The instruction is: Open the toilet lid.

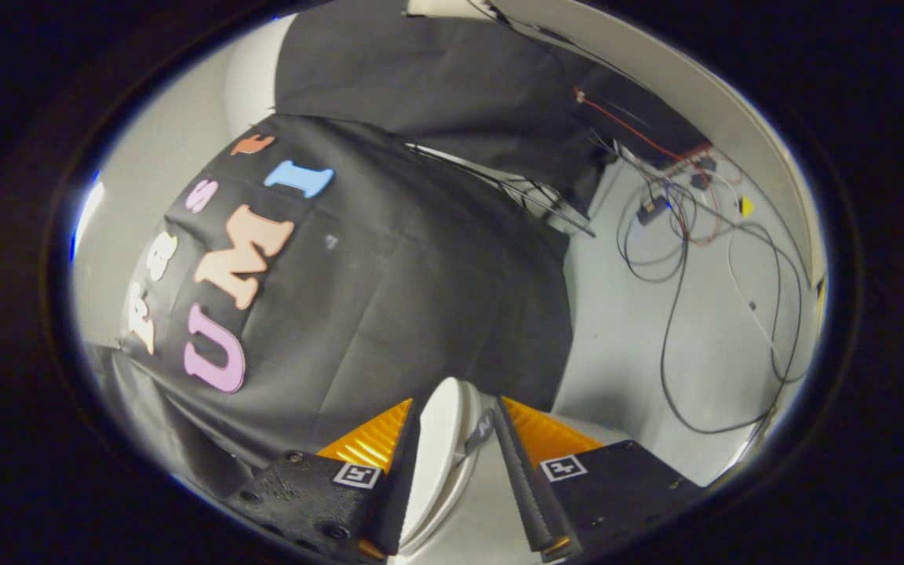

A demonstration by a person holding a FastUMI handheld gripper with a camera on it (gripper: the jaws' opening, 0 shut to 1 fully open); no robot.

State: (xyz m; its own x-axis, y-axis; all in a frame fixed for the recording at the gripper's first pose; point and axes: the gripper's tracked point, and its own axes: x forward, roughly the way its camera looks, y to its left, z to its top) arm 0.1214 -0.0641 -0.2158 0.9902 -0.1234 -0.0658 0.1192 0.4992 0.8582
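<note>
The white toilet lid (440, 447) stands on edge between the fingers of my gripper (456, 408), lifted off the pale surface under it. One finger (403, 471) lies flat against the lid's outer face. The other finger (521, 471) meets the lid near its rim, where a short grey tab (483, 428) sticks out beside the fingertip. Further back along that finger a narrow gap shows between it and the curved lid. The gripper is shut on the lid's edge.
The booth's black cloth wall (389, 290) hangs just beyond the lid. Beside it lies pale floor (625, 329) with loose black, white and red cables (679, 259) and small boxes. A curved white wall (703, 86) rims the far side.
</note>
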